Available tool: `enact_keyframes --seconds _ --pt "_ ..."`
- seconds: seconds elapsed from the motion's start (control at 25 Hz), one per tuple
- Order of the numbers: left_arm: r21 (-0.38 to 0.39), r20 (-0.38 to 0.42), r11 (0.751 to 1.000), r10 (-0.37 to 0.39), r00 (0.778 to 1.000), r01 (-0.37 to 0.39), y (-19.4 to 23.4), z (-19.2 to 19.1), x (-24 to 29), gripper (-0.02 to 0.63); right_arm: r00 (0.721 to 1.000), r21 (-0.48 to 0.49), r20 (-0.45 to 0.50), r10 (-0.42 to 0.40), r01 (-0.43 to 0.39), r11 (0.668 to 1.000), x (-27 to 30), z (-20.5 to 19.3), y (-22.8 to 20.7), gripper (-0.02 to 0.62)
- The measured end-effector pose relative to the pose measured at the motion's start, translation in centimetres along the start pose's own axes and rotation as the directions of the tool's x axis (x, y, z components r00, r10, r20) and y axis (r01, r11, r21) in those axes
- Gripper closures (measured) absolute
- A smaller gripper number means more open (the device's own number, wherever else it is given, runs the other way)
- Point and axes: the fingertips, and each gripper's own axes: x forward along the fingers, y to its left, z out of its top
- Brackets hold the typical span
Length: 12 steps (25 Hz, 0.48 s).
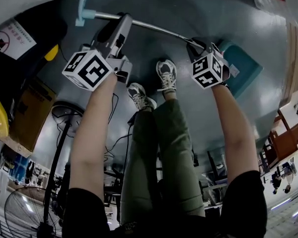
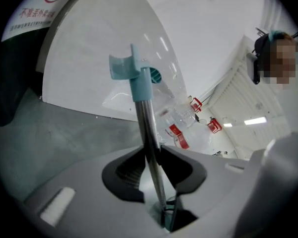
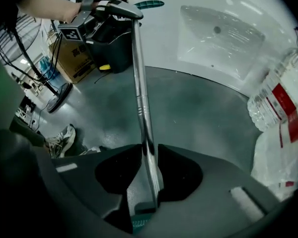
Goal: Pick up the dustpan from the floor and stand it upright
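The dustpan has a teal pan (image 1: 242, 67) on the grey floor at the right and a long metal handle (image 1: 154, 29) that ends in a teal clip (image 1: 84, 8). My left gripper (image 1: 124, 21) is shut on the handle close to the clip end. In the left gripper view its pads (image 2: 139, 157) press the pole (image 2: 148, 118) below the clip (image 2: 129, 68). My right gripper (image 1: 198, 43) is shut on the handle just above the pan. In the right gripper view the pole (image 3: 140, 83) runs up from its jaws to the left gripper (image 3: 114, 6).
The person's shoes (image 1: 166, 74) stand on the floor between the grippers. A pack of water bottles (image 3: 280, 113) lies at the right, and a white basin-like shell (image 3: 213, 29) beyond it. A black bin (image 3: 107, 41), a cardboard box (image 1: 27, 115) and a floor fan (image 1: 64, 118) are at the left.
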Motion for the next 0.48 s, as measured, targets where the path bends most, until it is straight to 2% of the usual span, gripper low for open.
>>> enact_keyframes --seconds 0.28,0.48 --pt "0.073 -0.016 0.996 -0.051 0.999 0.052 -5.1 2.7 0.0 0.462 0.991 0.162 0.111 -0.081 0.062 0.985 -5.8 2.0 -1.5 0.512" --pt "0.121 0.006 0.991 -0.065 0.998 0.063 -8.0 5.5 -1.8 0.465 0.966 0.246 0.198 -0.165 0.114 0.963 -11.9 4.7 -1.8 0.512"
